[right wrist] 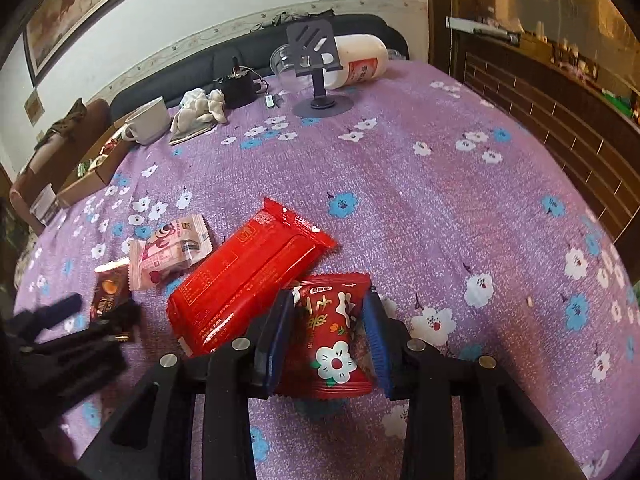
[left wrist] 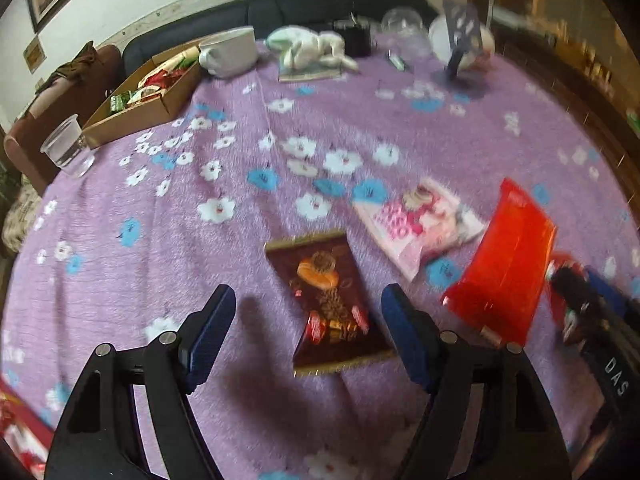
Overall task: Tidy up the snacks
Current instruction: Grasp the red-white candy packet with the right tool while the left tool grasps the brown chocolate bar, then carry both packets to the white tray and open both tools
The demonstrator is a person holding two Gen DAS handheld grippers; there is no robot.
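My left gripper (left wrist: pixel 308 336) is open, its fingers on either side of a brown chocolate snack packet (left wrist: pixel 330 304) lying on the purple tablecloth. A pink snack packet (left wrist: pixel 420 224) and a large red packet (left wrist: pixel 504 264) lie to its right. My right gripper (right wrist: pixel 328 328) is shut on a small red flower-print snack packet (right wrist: pixel 332 340), beside the large red packet (right wrist: pixel 244 284). The pink packet (right wrist: pixel 168 252) and the brown packet (right wrist: pixel 108 292) lie to the left, with the left gripper (right wrist: pixel 76 328) over the brown one.
A cardboard box (left wrist: pixel 152 92) with snacks in it sits at the far left. Near it are a plastic cup (left wrist: pixel 68 148) and a white mug (left wrist: pixel 232 52). A phone stand (right wrist: pixel 316 68), a white bottle (right wrist: pixel 360 62), a cloth toy (right wrist: pixel 200 110) stand at the back.
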